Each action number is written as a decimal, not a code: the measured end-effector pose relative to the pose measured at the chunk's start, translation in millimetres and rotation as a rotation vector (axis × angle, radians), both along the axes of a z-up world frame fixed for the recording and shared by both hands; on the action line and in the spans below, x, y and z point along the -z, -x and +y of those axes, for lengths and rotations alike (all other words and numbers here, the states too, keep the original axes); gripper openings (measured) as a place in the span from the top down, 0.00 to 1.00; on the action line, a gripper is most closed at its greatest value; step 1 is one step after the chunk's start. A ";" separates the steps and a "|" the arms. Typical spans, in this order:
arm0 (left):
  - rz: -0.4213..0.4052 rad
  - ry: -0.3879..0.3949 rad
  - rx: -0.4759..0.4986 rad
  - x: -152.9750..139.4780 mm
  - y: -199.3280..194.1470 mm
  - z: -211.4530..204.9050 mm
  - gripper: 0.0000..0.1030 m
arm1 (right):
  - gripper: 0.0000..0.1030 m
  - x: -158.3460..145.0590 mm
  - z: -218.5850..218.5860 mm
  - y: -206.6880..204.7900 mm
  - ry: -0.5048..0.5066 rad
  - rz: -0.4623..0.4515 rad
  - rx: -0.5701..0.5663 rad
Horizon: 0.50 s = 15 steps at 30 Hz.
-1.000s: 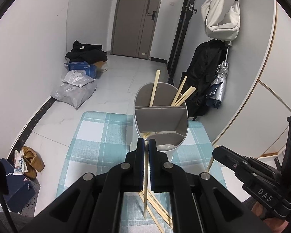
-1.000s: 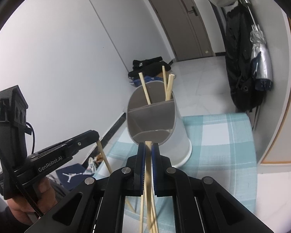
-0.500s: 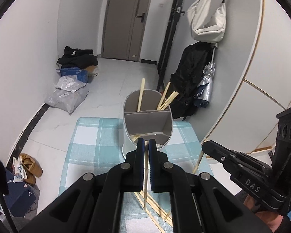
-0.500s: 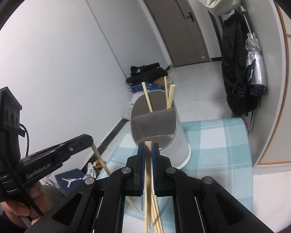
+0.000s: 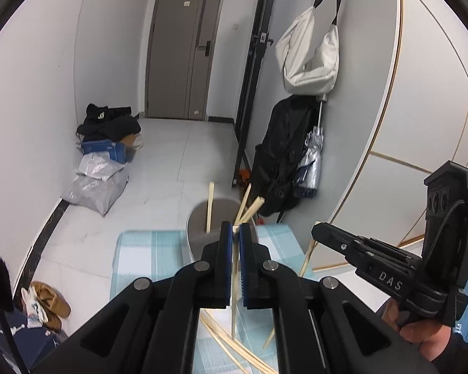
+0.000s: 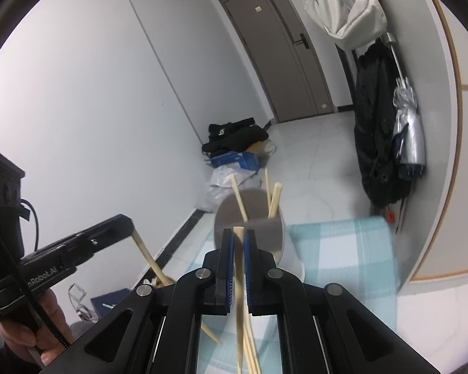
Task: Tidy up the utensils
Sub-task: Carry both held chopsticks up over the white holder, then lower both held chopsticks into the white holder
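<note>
Both claws have risen — each pinches a pale chopstick (image 5: 234, 299).

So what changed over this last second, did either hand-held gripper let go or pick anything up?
Neither. Both have lifted: the holder and checked cloth sit lower and smaller in both views. The left hand-held gripper stays clamped on its chopstick, the right hand-held gripper on its own. Chopsticks in the holder and loose ones on the cloth are unmoved.

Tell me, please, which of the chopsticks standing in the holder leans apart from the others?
The lone chopstick on the left of the holder in the left wrist view; the other chopsticks fan together on the right.
</note>
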State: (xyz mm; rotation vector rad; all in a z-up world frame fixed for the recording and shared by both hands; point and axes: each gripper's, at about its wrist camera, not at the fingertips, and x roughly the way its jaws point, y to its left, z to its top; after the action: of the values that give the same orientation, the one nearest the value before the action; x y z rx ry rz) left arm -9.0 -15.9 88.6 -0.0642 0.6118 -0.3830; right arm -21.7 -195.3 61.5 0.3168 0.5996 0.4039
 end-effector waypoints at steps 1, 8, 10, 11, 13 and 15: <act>-0.004 0.001 -0.001 -3.3 -3.1 -0.1 0.99 | 0.95 -4.2 -1.1 -4.3 -0.001 0.001 0.005; -0.013 0.031 0.017 -29.5 -33.1 -0.6 0.99 | 0.95 -36.5 -5.7 -37.2 -0.046 -0.026 -0.015; -0.020 0.033 0.015 -35.4 -42.4 -0.4 0.99 | 0.95 -46.8 -6.2 -48.4 -0.056 -0.038 -0.028; -0.019 0.037 0.016 -36.7 -46.1 -0.2 0.99 | 0.95 -50.6 -6.7 -53.0 -0.058 -0.043 -0.028; -0.018 0.053 0.016 -43.9 -58.8 1.8 0.99 | 0.95 -60.2 -8.1 -64.9 -0.073 -0.058 -0.032; -0.024 0.061 0.011 -49.1 -68.6 3.4 0.99 | 0.95 -67.2 -7.7 -75.4 -0.068 -0.067 -0.026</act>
State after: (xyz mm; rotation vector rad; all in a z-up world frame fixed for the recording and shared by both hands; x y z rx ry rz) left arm 59.7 -12.5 137.7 -0.1140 0.5770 -0.4126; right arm 53.7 -203.0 128.7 0.3592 0.5261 0.4585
